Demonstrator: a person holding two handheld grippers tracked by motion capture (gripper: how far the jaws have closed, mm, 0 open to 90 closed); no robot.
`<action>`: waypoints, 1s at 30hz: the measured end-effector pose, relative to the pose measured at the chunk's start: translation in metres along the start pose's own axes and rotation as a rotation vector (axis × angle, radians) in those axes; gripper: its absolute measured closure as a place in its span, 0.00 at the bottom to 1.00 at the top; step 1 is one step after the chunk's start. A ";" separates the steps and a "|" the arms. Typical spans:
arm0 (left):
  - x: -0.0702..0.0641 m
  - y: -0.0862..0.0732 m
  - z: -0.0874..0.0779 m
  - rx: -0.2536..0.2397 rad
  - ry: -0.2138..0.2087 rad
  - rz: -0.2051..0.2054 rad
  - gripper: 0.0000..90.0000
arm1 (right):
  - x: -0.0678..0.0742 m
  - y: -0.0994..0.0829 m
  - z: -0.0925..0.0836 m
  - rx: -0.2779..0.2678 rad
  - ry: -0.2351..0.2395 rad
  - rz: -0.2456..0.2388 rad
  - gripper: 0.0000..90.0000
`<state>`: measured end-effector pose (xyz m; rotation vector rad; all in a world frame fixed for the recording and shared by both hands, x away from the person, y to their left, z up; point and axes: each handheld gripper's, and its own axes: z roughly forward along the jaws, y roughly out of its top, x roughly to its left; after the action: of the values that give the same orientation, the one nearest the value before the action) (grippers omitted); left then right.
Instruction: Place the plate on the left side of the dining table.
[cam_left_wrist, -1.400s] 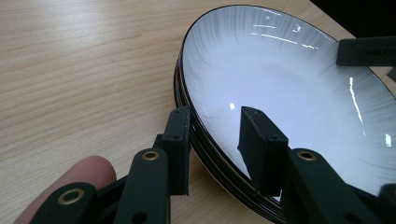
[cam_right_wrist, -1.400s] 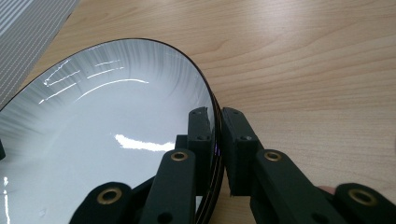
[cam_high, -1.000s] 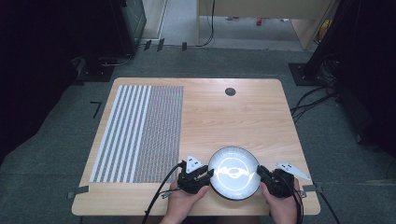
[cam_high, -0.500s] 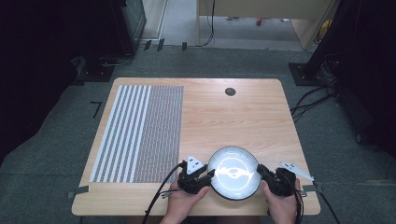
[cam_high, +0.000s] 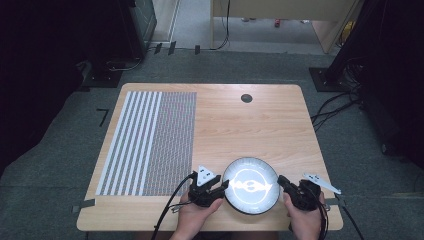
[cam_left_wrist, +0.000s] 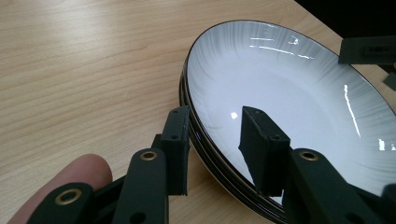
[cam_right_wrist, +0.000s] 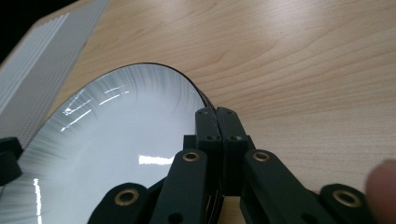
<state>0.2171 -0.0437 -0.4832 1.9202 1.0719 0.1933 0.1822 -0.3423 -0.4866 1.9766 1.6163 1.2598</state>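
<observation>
Wooden table (cam_high: 260, 130), striped mat (cam_high: 147, 142), grey carpet (cam_high: 65, 135)

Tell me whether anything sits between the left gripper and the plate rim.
Nothing visible does. The left gripper already straddles the near rim of the plate, one jaw outside, one inside, with a gap. The right gripper is shut at the opposite rim. The striped mat lies off to the side.

Light wood table (cam_high: 260, 130) on grey carpet floor (cam_high: 65, 150). Striped mat (cam_high: 150, 140) covers its left part. Dark surroundings, cables (cam_high: 335, 107) at right.
</observation>
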 end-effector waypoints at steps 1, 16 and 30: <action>0.000 0.000 0.000 0.003 -0.005 0.004 0.73 | -0.003 0.000 0.000 0.001 0.017 0.010 0.99; 0.001 -0.002 -0.002 0.015 -0.017 0.015 0.85 | -0.007 0.004 -0.006 0.094 0.055 0.048 0.94; 0.001 -0.002 -0.002 0.009 -0.018 0.000 0.85 | -0.012 0.006 -0.005 0.102 0.099 0.118 0.89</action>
<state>0.2163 -0.0413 -0.4839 1.9268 1.0625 0.1705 0.1820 -0.3568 -0.4849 2.1308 1.6621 1.3640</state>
